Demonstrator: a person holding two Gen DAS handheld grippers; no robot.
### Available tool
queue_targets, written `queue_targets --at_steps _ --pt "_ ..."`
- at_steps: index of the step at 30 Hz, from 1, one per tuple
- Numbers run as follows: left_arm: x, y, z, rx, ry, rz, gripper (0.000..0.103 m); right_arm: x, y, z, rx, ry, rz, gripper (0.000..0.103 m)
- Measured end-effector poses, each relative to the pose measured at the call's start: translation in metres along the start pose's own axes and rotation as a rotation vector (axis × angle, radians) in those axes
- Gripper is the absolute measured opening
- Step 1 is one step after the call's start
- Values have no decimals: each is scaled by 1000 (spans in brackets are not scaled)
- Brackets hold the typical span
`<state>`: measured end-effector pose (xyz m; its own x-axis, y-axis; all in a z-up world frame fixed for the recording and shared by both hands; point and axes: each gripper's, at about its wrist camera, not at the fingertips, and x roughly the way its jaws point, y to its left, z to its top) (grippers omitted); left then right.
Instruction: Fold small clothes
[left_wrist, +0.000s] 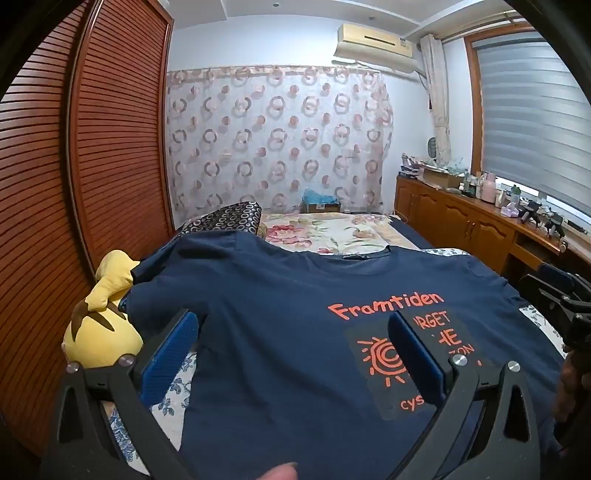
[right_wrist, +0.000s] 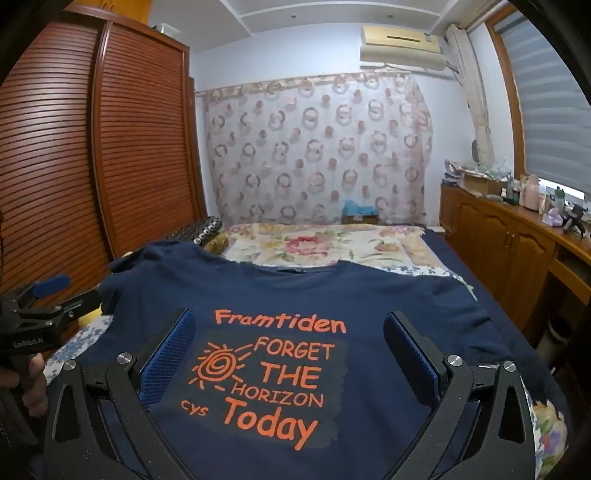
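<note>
Each handheld tool is matte black plastic — the left gripper (left_wrist: 295, 343) and the right gripper (right_wrist: 288, 343) alike — with forked, cut-out arms, round silver screws at the pivots and ribbed blue rubber pads (right_wrist: 170, 354). Small white lettering, too blurred to read, marks the left one's side.

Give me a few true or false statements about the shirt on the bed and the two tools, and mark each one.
1. The navy T-shirt lies print side up on the bed. True.
2. The left tool is clamped on a sleeve. False: its jaws stand wide apart over the shirt, gripping nothing.
3. A yellow plush toy sits beside the shirt near the wardrobe. True.
4. The shirt is already folded in half. False: it is spread flat, collar at the far end.
5. The right tool is open. True.
</note>
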<state>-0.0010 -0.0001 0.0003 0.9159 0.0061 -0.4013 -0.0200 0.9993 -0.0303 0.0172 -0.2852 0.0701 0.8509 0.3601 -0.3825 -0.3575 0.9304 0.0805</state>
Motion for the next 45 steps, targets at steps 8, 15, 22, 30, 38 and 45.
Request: queue_targets --at_steps 8,15,22,30,38,45 --pt "1 0 -1 0 15 0 103 0 0 0 3 -9 2 103" --pt "0 0 1 2 11 -5 103 0 -1 0 4 -7 2 103" --pt "0 0 0 3 11 0 103 0 0 0 6 -11 3 103" --pt "-1 4 3 6 7 0 103 0 0 0 6 -11 3 103" --pt "-1 3 3 8 4 1 103 0 0 0 6 -11 3 103" --pt "-2 3 6 8 4 1 103 0 -1 0 7 -10 3 103"
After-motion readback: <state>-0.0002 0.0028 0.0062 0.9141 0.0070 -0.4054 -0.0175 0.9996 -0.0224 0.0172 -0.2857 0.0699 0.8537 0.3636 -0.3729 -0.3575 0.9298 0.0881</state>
